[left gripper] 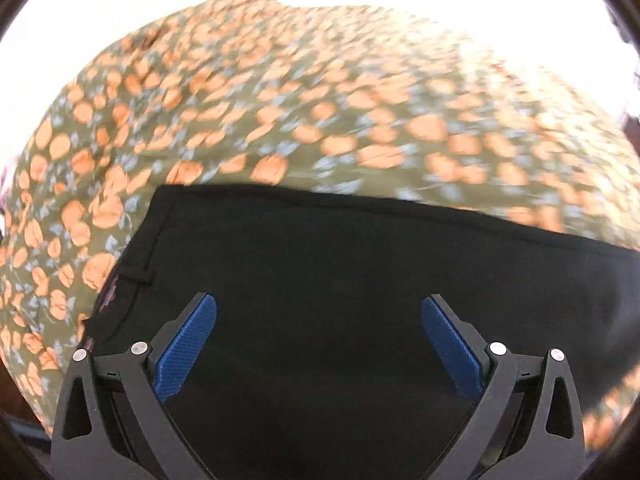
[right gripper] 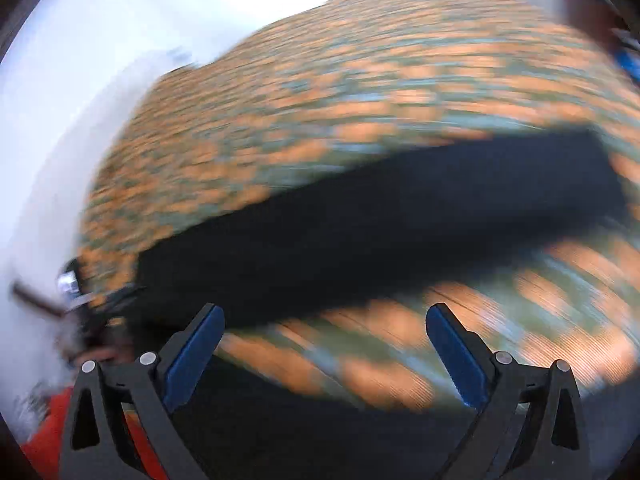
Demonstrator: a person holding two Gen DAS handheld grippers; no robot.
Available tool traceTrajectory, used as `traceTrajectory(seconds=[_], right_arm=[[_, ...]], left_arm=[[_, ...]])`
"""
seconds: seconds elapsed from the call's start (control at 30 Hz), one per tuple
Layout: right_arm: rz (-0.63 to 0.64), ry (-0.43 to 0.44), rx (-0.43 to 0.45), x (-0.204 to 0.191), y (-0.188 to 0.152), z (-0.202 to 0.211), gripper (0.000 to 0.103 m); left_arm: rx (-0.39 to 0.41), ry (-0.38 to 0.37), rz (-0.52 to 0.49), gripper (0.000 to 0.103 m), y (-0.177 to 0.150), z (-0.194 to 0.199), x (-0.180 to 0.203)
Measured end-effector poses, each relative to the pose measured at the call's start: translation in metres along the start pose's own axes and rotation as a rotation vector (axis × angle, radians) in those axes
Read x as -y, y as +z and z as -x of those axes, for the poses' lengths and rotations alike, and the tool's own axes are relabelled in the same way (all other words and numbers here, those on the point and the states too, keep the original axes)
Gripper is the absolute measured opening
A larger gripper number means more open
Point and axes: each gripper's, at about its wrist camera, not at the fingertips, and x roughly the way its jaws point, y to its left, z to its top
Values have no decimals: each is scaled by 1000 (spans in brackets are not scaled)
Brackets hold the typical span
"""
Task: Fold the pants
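We see, largest of all, a floral cloth (left gripper: 280,92) spread across the surface and filling most of both views. It is olive green, printed with orange blossoms and small pale blue leaves. In the right wrist view the same cloth (right gripper: 340,80) is streaked by heavy motion blur, so its pattern reads only as orange and blue smears.

Lying on that cloth we see the black pants (left gripper: 360,272), a broad dark slab of fabric. In the left wrist view one straight edge runs across the middle of the picture, with a squared corner at the upper left and a belt loop (left gripper: 138,276) on the left side, where the waistband appears to lie. In the right wrist view the pants (right gripper: 380,216) show as a long dark band slanting up toward the right, floral cloth visible on both sides of it.

Our left gripper (left gripper: 319,304) hangs directly over the black fabric, its two blue-padded fingers (left gripper: 184,352) spread wide apart with nothing between them. Our right gripper (right gripper: 325,314) is likewise spread wide and empty, poised over the cloth just beside the near edge of the pants.

At the lower left of the right wrist view, something orange-red (right gripper: 48,432) appears, too blurred to identify.
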Motion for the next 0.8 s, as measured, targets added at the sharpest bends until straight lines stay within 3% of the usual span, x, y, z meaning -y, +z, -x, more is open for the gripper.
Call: traceTrajectory(seconds=[0.1, 0.2, 0.23, 0.3, 0.43, 0.47, 0.57, 0.7, 0.73, 0.8], right_arm=[[62, 1, -80, 16, 25, -60, 98], [36, -94, -116, 83, 40, -72, 87], [16, -91, -95, 107, 43, -62, 78], [-62, -143, -27, 173, 53, -21, 75], [-209, -519, 41, 279, 62, 67, 77], [-212, -547, 51, 290, 65, 79, 77], [-183, -537, 82, 303, 82, 102, 77], [-158, -487, 68, 304, 102, 86, 75], [-156, -493, 61, 304, 106, 77, 72], [-181, -499, 37, 309, 102, 62, 56]], left_arm=[[-67, 36, 14, 103, -15, -36, -16], [3, -28, 40, 103, -33, -40, -27], [17, -26, 36, 103, -35, -39, -26], [27, -11, 23, 103, -39, -40, -22], [35, -12, 24, 103, -41, -42, -19], [37, -11, 24, 103, -41, -41, -18], [40, -4, 19, 103, -40, -42, -16], [41, 5, 13, 103, -36, -47, -20], [42, 7, 12, 103, -37, -47, -20], [43, 10, 10, 103, -37, -48, -20]])
